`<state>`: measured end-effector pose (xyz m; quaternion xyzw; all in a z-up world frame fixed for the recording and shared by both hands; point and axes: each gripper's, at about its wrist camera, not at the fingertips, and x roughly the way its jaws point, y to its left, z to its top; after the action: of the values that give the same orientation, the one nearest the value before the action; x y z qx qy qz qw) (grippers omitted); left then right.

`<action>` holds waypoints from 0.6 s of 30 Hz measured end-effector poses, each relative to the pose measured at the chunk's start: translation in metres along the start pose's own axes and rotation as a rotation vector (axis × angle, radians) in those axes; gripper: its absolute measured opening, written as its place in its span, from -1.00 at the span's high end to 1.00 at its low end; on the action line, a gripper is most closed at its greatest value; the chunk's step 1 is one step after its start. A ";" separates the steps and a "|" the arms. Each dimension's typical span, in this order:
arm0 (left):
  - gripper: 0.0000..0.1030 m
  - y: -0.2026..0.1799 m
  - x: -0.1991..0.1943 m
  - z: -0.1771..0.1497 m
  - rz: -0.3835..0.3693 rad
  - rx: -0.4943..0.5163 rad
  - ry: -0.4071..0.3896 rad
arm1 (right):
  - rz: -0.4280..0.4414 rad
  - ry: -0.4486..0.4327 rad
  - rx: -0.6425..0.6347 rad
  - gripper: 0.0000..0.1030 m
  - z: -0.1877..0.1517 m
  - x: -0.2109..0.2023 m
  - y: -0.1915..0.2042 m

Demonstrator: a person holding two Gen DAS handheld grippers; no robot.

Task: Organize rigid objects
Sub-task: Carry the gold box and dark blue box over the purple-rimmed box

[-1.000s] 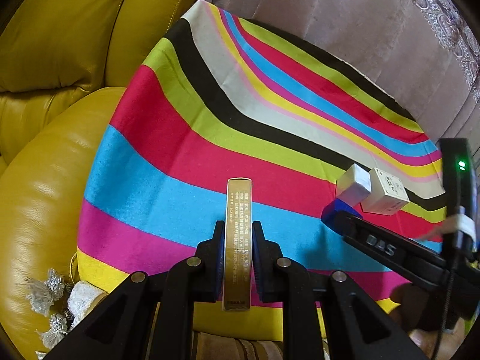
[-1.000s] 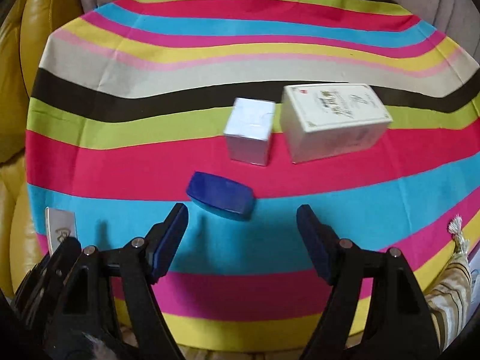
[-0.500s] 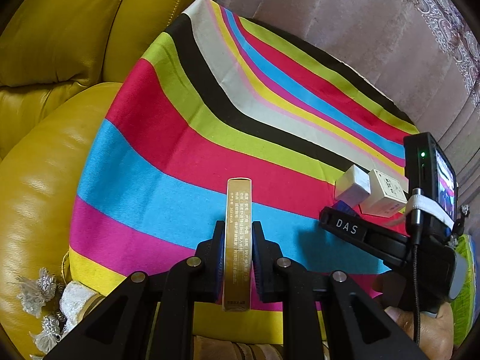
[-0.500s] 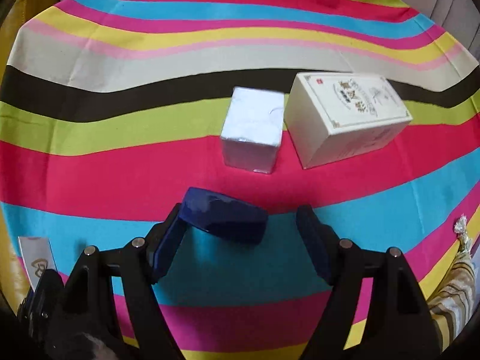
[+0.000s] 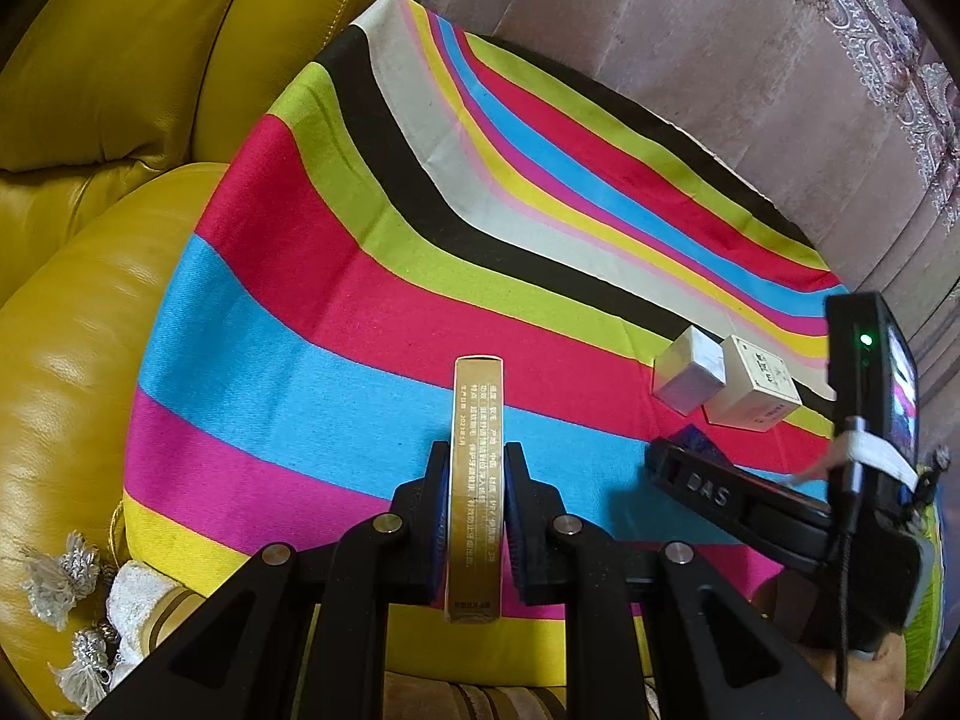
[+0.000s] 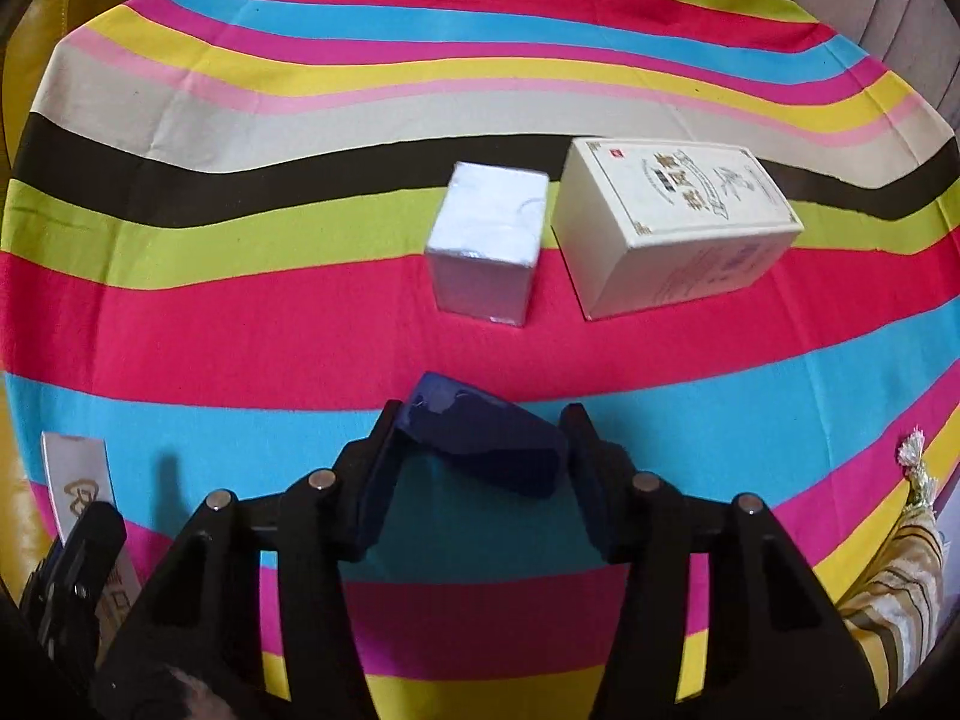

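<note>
My left gripper is shut on a long gold box and holds it over the striped cloth. My right gripper has closed around a dark blue case, with both fingers touching its ends. Beyond it lie a small silver-white box and a larger cream box, side by side. In the left wrist view these boxes, the silver-white one and the cream one, sit at the right, behind the right gripper. The gold box's end shows at the left of the right wrist view.
The striped cloth covers a seat cushion. A yellow leather sofa arm borders it on the left. A mauve backrest rises behind. Tassels hang at the front left, and a striped fabric lies at the front right.
My right gripper moved forward over the blue case and its fingers closed from wide open onto it. The left gripper kept holding the gold box, nearly still.
</note>
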<state>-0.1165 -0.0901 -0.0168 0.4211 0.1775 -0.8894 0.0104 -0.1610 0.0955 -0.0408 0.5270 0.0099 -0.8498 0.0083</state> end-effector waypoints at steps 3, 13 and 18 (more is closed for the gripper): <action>0.67 -0.002 -0.001 -0.001 -0.006 0.004 -0.005 | 0.008 -0.013 0.002 -0.09 -0.001 -0.005 -0.005; 0.67 -0.025 -0.009 -0.005 -0.067 0.043 -0.005 | -0.021 -0.064 0.001 -0.09 -0.020 -0.043 -0.043; 0.67 -0.053 -0.021 -0.014 -0.123 0.079 0.005 | -0.060 -0.087 0.021 -0.09 -0.032 -0.062 -0.077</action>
<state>-0.1016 -0.0389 0.0072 0.4116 0.1677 -0.8937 -0.0616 -0.1069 0.1737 0.0017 0.4890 0.0166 -0.8718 -0.0224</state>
